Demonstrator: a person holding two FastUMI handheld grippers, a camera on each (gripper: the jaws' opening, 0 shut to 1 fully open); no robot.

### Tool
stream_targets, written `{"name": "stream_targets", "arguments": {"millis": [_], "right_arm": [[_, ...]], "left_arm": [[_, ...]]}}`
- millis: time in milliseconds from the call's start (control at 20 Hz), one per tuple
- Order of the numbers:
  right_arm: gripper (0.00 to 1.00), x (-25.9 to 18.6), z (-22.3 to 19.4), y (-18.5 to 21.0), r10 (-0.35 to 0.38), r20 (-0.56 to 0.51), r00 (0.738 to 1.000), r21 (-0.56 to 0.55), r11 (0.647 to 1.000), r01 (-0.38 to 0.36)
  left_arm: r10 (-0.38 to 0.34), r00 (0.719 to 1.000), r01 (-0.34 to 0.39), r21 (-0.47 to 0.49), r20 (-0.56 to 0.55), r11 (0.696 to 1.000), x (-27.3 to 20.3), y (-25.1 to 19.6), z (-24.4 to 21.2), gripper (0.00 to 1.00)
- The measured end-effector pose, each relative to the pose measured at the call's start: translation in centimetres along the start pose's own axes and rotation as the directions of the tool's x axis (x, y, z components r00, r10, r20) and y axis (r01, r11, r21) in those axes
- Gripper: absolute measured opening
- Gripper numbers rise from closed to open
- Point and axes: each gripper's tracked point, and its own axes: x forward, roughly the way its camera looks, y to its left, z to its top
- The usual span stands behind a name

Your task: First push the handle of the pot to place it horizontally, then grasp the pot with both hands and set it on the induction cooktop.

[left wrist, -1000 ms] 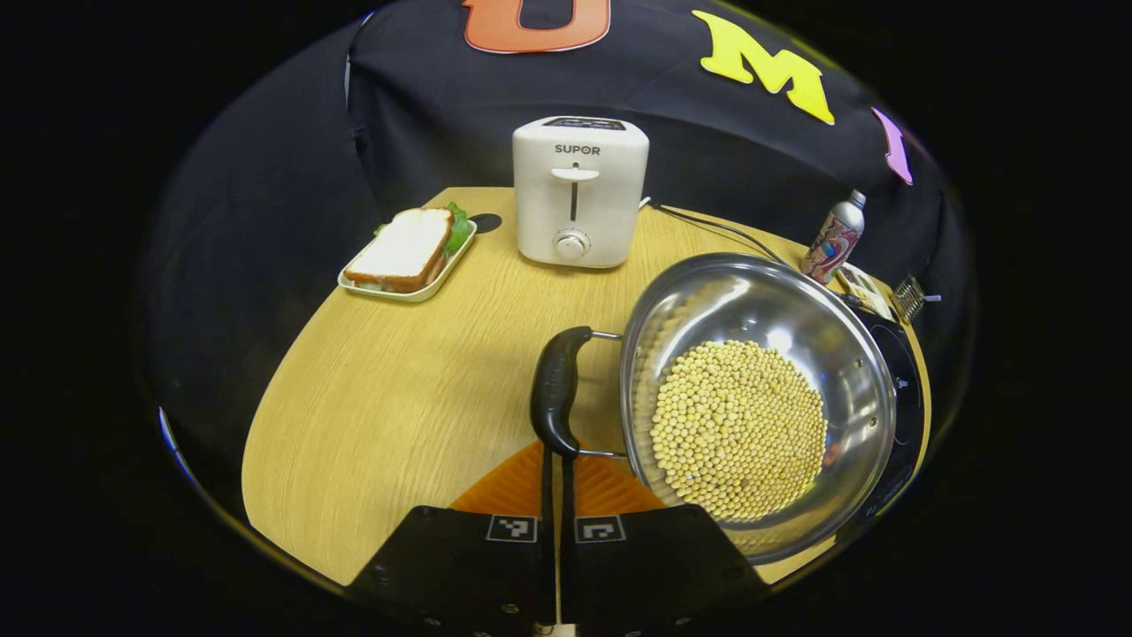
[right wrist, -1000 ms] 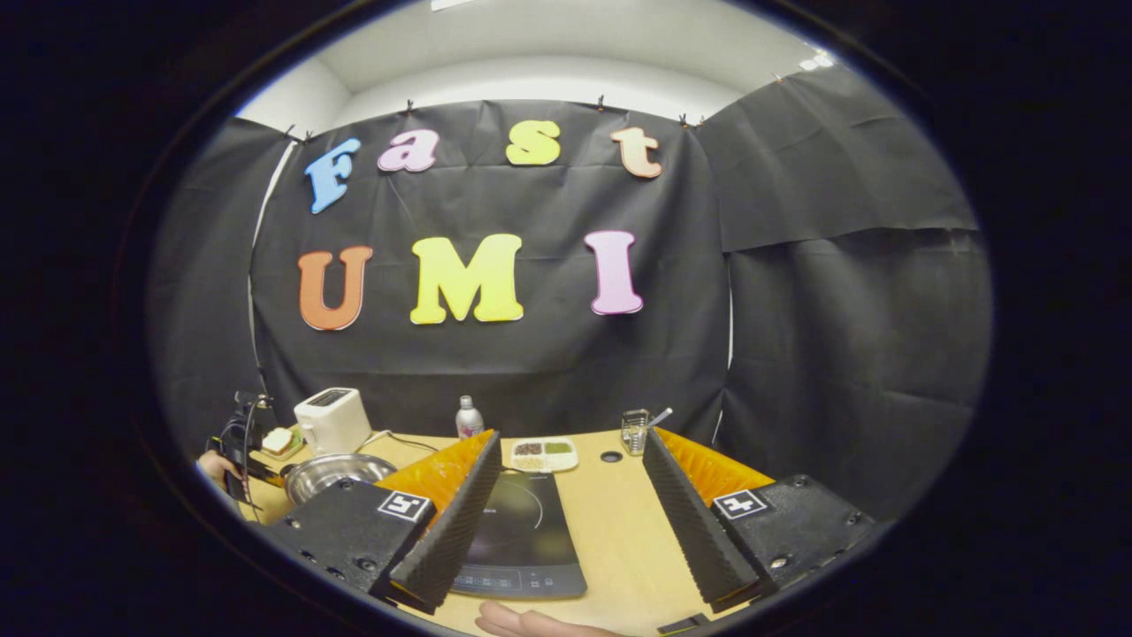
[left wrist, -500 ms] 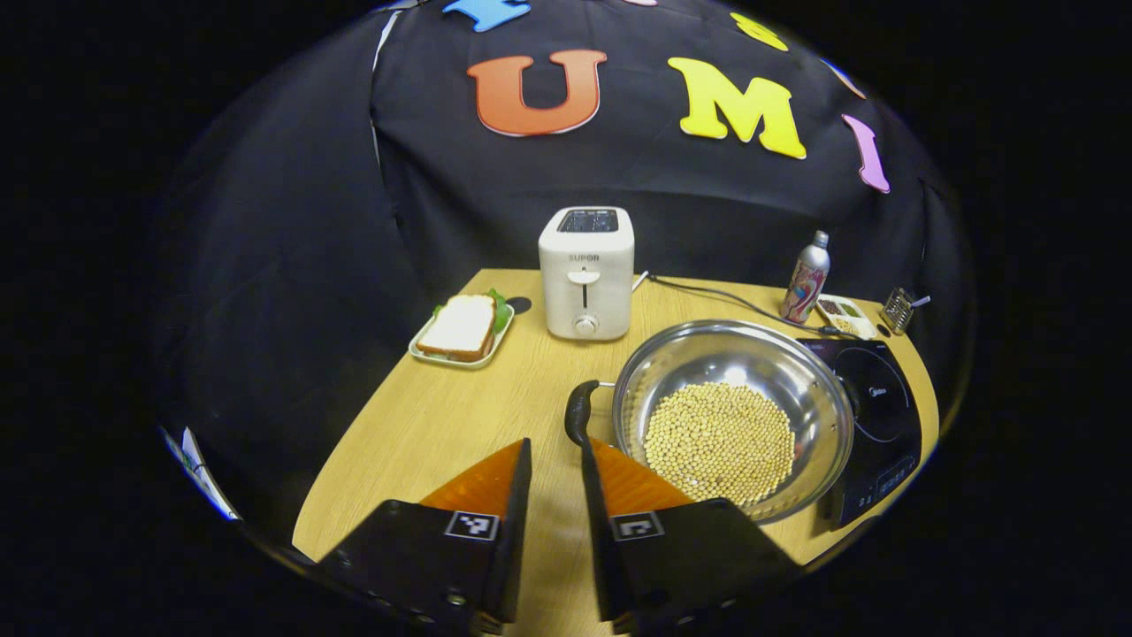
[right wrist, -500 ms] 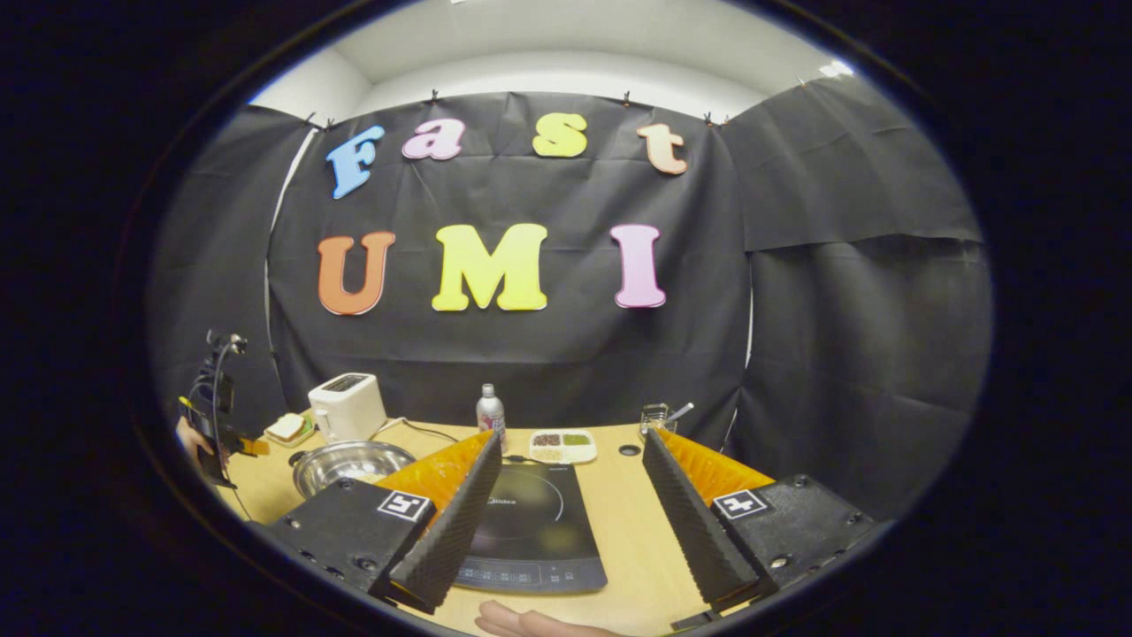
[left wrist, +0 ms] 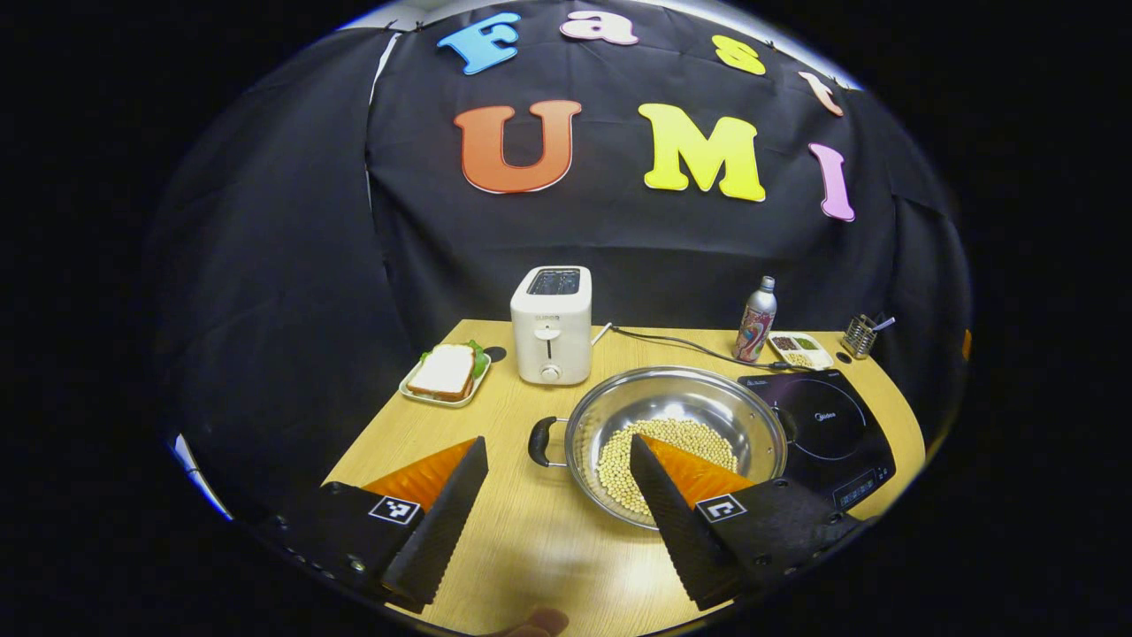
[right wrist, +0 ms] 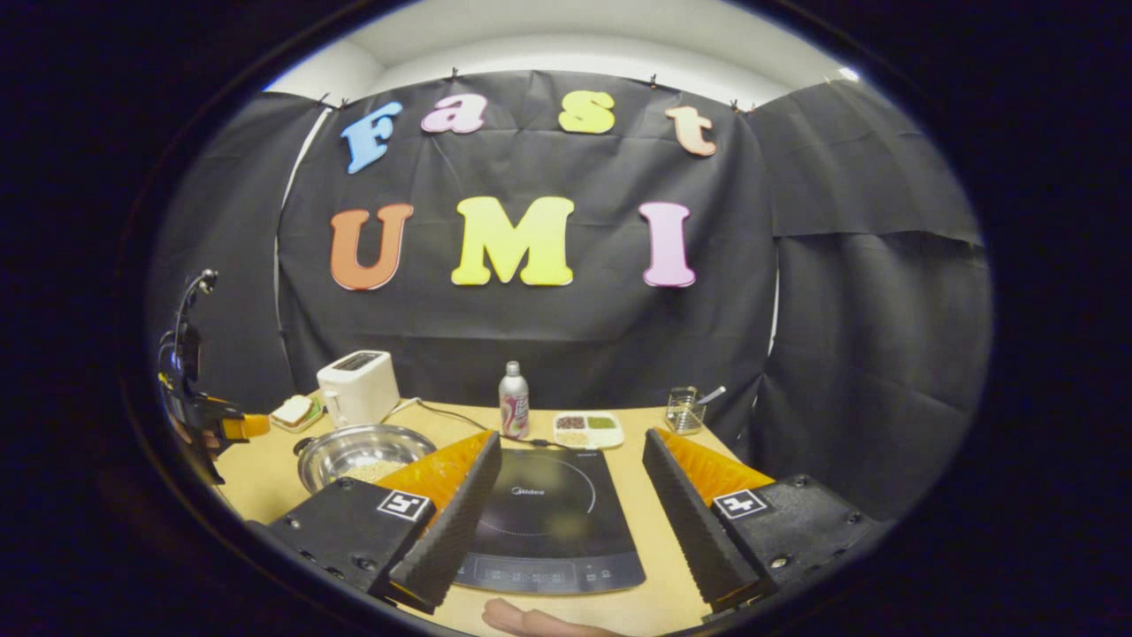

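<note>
The steel pot [left wrist: 672, 402] holds soybeans [left wrist: 619, 460] and stands on the wooden table just left of the black induction cooktop [left wrist: 822, 425]. Its black side handle [left wrist: 538, 441] points left. My left gripper [left wrist: 557, 442] hovers open in front of the pot, apart from it, with the handle showing between its fingers. In the right gripper view, the right gripper [right wrist: 570, 435] is open above the cooktop [right wrist: 548, 504], nothing between its fingers. There the pot [right wrist: 358, 451] sits at the left, and the left gripper [right wrist: 203, 420] is beyond it at the far left.
A white toaster [left wrist: 550, 323] and a sandwich on a plate [left wrist: 442, 373] stand behind the pot at the left. A bottle [left wrist: 756, 310], a divided snack tray [left wrist: 799, 349] and a glass holder [left wrist: 860, 334] line the back right. A fingertip [right wrist: 531, 619] shows at the bottom.
The left gripper, shut near the pot handle a second ago, has pulled back and upward and opened wide. The right gripper has shifted slightly, staying open.
</note>
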Motion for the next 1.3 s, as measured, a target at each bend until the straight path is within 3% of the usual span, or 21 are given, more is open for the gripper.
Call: {"name": "stream_targets", "arguments": {"millis": [300, 500, 900, 1150, 1300], "right_arm": [[0.97, 5.8, -3.9, 5.8, 0.119, -0.109, 0.987, 0.029, 0.993, -0.116], [1.0, 9.8, -7.1, 8.9, 0.162, -0.207, 0.965, 0.053, 0.987, -0.155], [1.0, 15.8, -14.4, 13.4, 0.201, -0.386, 0.9, 0.101, 0.979, -0.176], [0.97, 18.5, -16.6, 15.0, 0.186, -0.438, 0.879, 0.082, 0.983, -0.167], [0.97, 19.0, -18.4, 16.3, 0.203, -0.498, 0.843, 0.088, 0.979, -0.184]], "left_arm": [[0.014, 1.0, -0.014, 0.007, 0.026, 1.0, 3.2, 0.8, -0.8, 0.97], [0.024, 0.998, -0.023, 0.012, -0.056, 1.0, 6.2, 1.6, -3.3, 0.97], [-0.017, 0.991, 0.019, 0.012, -0.129, 1.0, 10.0, 2.0, -5.5, 0.97], [-0.041, 0.984, 0.046, 0.027, -0.175, 0.999, 12.7, 1.8, -7.0, 0.95], [-0.048, 0.982, 0.055, 0.033, -0.185, 0.998, 13.8, 1.5, -7.3, 0.9]]}}
